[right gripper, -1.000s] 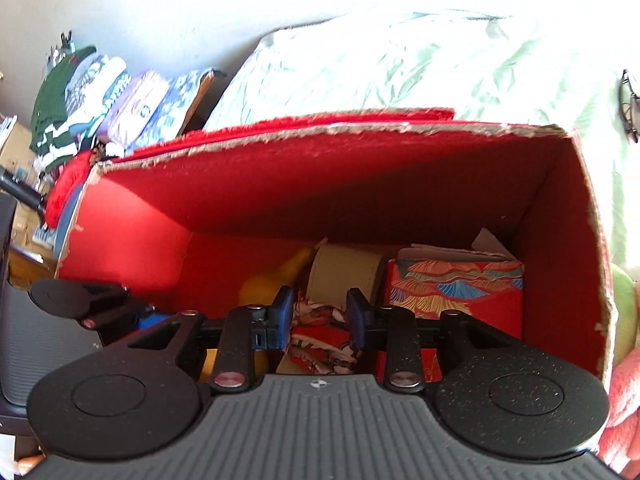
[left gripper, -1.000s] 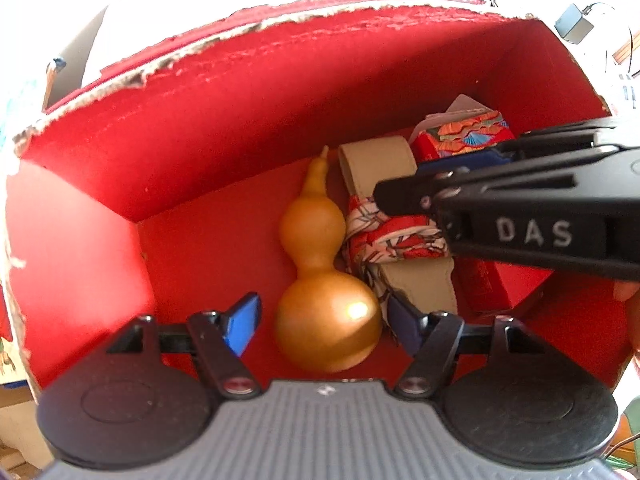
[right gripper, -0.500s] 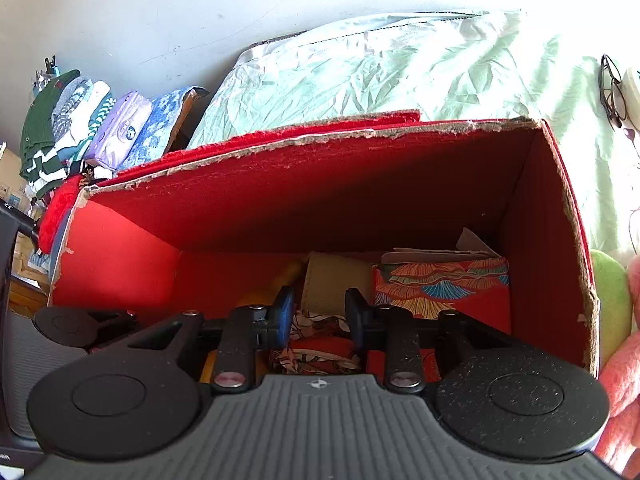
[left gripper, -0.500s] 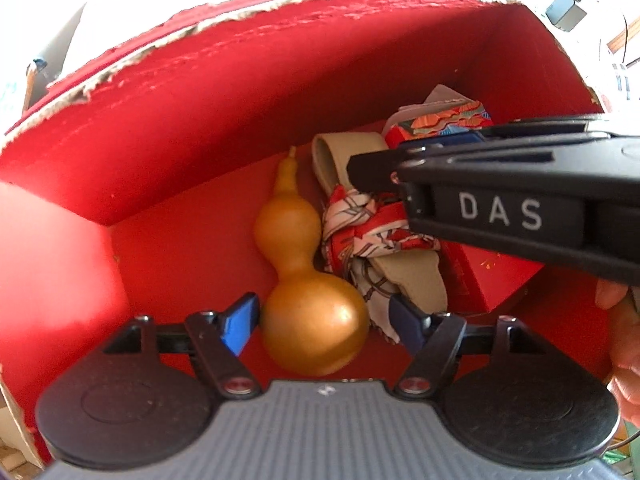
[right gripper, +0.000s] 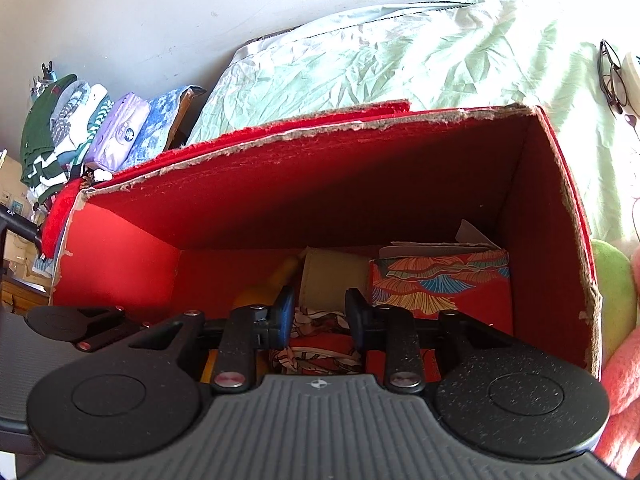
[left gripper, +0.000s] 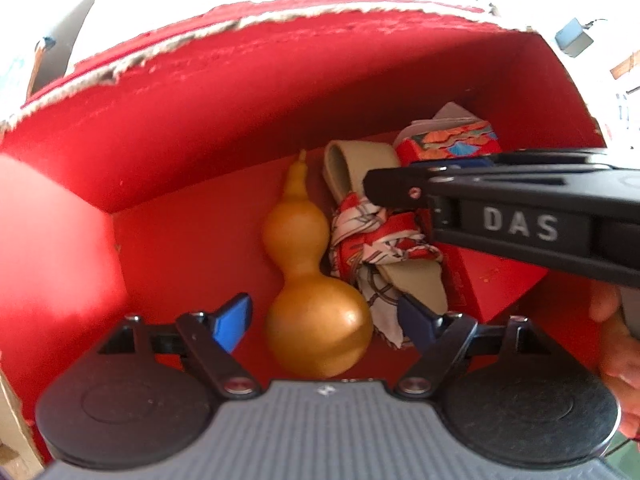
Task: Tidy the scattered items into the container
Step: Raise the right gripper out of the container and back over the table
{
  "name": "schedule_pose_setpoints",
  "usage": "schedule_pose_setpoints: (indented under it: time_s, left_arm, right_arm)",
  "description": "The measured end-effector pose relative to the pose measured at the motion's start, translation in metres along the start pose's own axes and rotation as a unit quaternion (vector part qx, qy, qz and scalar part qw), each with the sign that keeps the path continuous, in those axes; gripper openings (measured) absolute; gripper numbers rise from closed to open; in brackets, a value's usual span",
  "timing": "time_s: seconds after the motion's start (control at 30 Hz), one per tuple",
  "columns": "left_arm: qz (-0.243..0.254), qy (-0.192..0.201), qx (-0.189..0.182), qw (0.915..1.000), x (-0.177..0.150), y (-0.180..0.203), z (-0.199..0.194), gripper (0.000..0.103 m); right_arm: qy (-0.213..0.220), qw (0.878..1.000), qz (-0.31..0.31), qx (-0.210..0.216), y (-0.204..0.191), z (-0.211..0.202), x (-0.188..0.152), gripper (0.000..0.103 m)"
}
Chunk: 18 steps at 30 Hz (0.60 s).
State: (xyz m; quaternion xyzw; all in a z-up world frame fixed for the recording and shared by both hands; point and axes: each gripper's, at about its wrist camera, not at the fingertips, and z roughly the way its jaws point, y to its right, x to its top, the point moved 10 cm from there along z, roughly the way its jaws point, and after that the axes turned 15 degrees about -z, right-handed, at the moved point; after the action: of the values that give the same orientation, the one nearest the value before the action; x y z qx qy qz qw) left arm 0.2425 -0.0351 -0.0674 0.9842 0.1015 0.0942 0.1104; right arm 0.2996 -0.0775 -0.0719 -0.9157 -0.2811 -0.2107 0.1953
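Observation:
A tall red cardboard box (left gripper: pixel 280 92) (right gripper: pixel 320 184) holds a golden gourd (left gripper: pixel 316 320), a beige slipper (left gripper: pixel 360 160) and a red-and-white scarf (left gripper: pixel 376 236) draped over the slipper. My left gripper (left gripper: pixel 324 316) points down into the box. Its jaws are opening, with the gourd's wide bulb between them and a gap on each side. My right gripper (right gripper: pixel 320 312) hangs partly open above the scarf (right gripper: pixel 320 352) and slipper (right gripper: pixel 332 276), pinching nothing. Seen side-on in the left wrist view, the right gripper (left gripper: pixel 376 188) reaches in from the right.
A patterned red carton (right gripper: pixel 440 280) and a flat red box (left gripper: pixel 492 280) fill the box's right corner. A hand (left gripper: pixel 616 344) shows at the right. Outside lie a pale green bedsheet (right gripper: pixel 400 60), glasses (right gripper: pixel 612 76), folded clothes (right gripper: pixel 80 120) and green and pink plush (right gripper: pixel 612 300).
The left jaws have spread wider on both sides of the gourd, which lies still on the box floor. The right gripper keeps the same gap over the scarf.

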Motion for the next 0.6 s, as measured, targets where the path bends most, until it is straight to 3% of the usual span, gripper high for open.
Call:
schedule_pose_setpoints:
  time_s: [0.2, 0.6]
  left_arm:
    - [0.012, 0.003, -0.038, 0.9992, -0.003, -0.001, -0.023, 0.09]
    - [0.022, 0.03, -0.007, 0.9993, -0.003, -0.003, -0.023, 0.089]
  right_arm:
    - [0.003, 1.0, -0.001, 0.002, 0.001, -0.001, 0.001, 0.031]
    - [0.002, 1.0, -0.004, 0.007, 0.001, 0.001, 0.002, 0.031]
